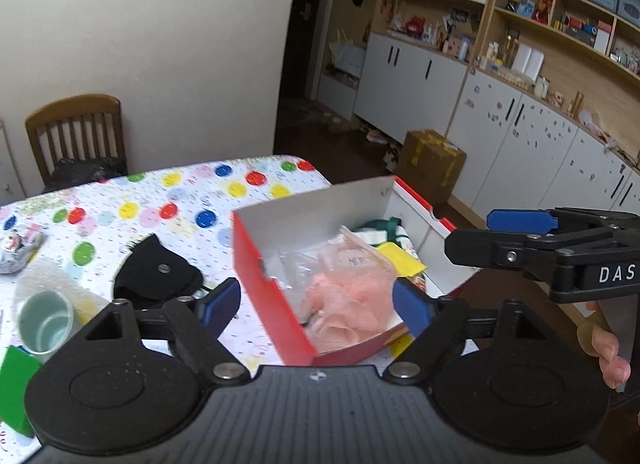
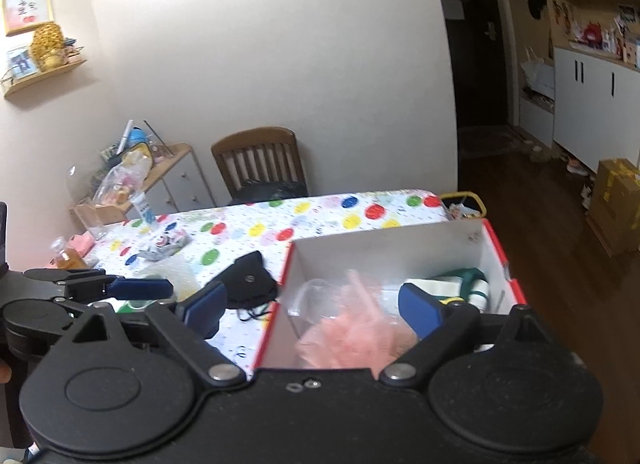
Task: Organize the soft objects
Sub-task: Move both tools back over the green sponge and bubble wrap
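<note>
A red box with a white inside stands at the right end of the dotted table. In it lie a pink mesh puff in clear plastic, a yellow cloth and a green and white item. A black cloth piece lies on the table just left of the box. My left gripper hovers open over the box's near left corner, holding nothing. My right gripper is open above the box's near edge, also holding nothing.
A pale cup, a green card and a small grey toy sit on the table's left part. A wooden chair stands behind the table. A cardboard box is on the floor by the white cabinets.
</note>
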Tool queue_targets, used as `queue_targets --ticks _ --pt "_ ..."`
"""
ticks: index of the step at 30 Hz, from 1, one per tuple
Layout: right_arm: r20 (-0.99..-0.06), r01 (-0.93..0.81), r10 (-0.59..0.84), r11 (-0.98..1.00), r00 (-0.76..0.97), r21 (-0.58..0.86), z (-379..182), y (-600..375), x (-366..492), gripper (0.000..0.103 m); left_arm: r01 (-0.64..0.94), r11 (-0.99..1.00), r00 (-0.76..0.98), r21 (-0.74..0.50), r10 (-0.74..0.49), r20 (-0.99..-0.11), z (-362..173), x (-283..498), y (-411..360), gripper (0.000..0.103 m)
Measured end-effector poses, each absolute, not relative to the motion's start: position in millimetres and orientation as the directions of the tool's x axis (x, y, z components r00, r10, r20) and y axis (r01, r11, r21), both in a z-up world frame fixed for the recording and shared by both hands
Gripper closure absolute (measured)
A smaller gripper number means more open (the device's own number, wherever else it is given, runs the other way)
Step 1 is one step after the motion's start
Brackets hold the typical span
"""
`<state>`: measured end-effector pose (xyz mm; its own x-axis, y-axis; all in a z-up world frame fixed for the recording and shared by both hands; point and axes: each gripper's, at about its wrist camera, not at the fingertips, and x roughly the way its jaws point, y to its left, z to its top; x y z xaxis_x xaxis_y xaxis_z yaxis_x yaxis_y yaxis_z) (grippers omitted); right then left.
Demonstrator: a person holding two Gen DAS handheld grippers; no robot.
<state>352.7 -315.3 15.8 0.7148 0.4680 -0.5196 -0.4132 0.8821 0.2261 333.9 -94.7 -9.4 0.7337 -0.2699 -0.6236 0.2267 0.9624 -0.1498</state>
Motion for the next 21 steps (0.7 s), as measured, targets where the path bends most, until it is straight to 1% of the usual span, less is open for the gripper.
queue_targets --ticks 2,4,6,9,11,13,16,21 --pt "-0.508 -0.421 0.473 0.88 0.72 0.222 17.6 -307.1 346.8 0.006 0.222 0.963 0.742 -0.154 -0.269 -0.614 -7.2 327.8 -83.5 0.019" --pt "-0.503 -0.428 0.479 0.876 0.72 0.222 19.5 -296.9 341.9 0.005 0.217 0.963 0.749 -0.157 -0.267 -0.606 -5.4 322.2 -72.3 0.018" --pt "-0.498 -0.435 0.484 0.873 0.72 0.219 21.5 -286.6 337.1 0.003 0.215 0.964 0.757 -0.158 -0.267 -0.596 -4.2 316.2 -60.7 0.015" --pt "-0.494 -0.44 0.49 0.87 0.719 0.222 23.0 -269.5 332.4 0.002 0.209 0.964 0.771 -0.164 -0.266 -0.579 -3.7 306.8 -39.5 0.015" --pt "-0.495 -0.441 0.493 0.868 0.716 0.227 22.9 -258.0 330.2 0.001 0.201 0.964 0.775 -0.172 -0.264 -0.575 -4.8 302.2 -25.5 0.011" --pt "-0.5 -0.444 0.496 0.866 0.71 0.23 22.2 -245.7 328.5 0.001 0.192 0.965 0.78 -0.179 -0.261 -0.569 -7.1 298.6 -11.2 0.0" --pt "-0.505 -0.451 0.502 0.862 0.702 0.229 21.3 -227.4 324.2 0.001 0.172 0.967 0.797 -0.187 -0.248 -0.551 -10.0 291.5 10.7 0.0" --pt "-0.519 -0.46 0.505 0.859 0.69 0.224 18.7 -194.0 321.5 0.001 0.13 0.969 0.801 -0.208 -0.226 -0.554 -18.9 285.9 48.0 0.0"
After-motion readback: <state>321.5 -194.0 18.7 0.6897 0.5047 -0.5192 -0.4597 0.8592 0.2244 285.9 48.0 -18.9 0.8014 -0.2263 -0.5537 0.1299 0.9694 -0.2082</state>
